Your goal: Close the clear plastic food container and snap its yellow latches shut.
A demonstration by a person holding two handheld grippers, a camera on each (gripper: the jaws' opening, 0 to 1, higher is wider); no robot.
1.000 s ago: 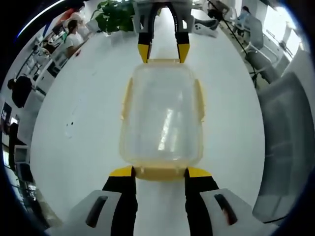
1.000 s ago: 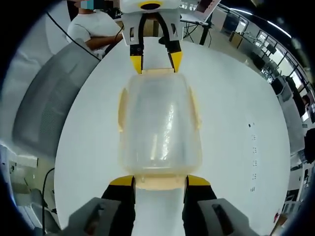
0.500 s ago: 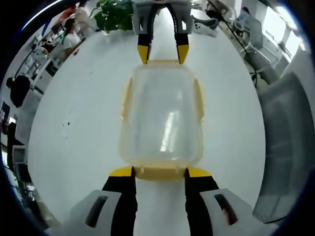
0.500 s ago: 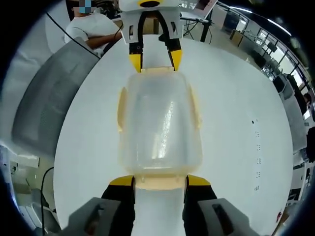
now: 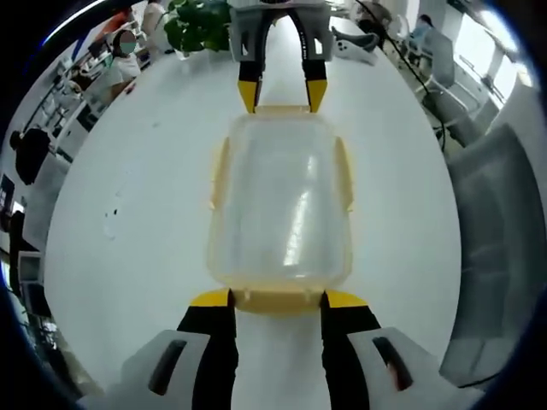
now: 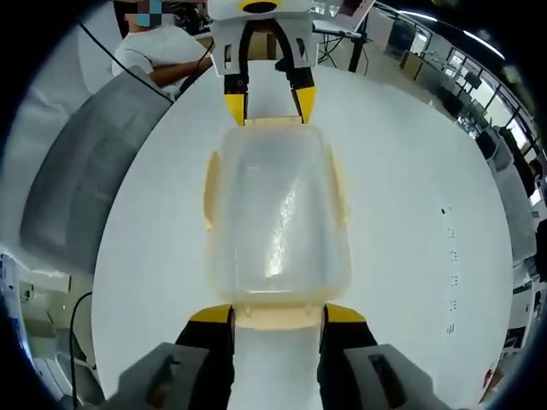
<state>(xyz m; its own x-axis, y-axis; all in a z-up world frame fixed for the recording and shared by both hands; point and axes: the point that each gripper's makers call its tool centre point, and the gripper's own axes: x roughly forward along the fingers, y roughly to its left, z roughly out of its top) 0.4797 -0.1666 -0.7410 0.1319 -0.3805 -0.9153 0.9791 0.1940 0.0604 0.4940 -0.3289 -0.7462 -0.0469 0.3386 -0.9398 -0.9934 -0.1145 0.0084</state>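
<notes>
I have the container (image 5: 280, 205) lying on the white desk (image 5: 128, 231) with its lid on, one gripper at each short end; in the left gripper view my left gripper (image 5: 278, 301) sits at the near end, its yellow-tipped fingers (image 5: 211, 299) spread about as wide as the end latch (image 5: 278, 300), one tip at each corner of it and touching or all but touching; I cannot tell whether they press on it; nothing is gripped between them; at the container's far end the right gripper (image 5: 282, 92) faces me, its fingers parted likewise, tips at the corners of the far latch (image 5: 283, 108); the long-side latches (image 5: 221, 171) run along both sides of the container, and I cannot tell whether they are snapped down; beyond the container's far end there is a green plant (image 5: 198, 26), and to one side of it a grey chair (image 5: 491, 248) stands off the desk.

In the right gripper view the same container (image 6: 278, 213) lies lengthwise ahead of me; the right gripper (image 6: 277, 314) brackets its near latch (image 6: 278, 316) with parted fingers, holding nothing; the left gripper (image 6: 270, 103) stands at the far end, fingers apart at the latch (image 6: 272, 123) there; past that end a person in a white shirt (image 6: 162, 47) sits by the desk, and a grey chair (image 6: 85, 179) is off to the container's side.
</notes>
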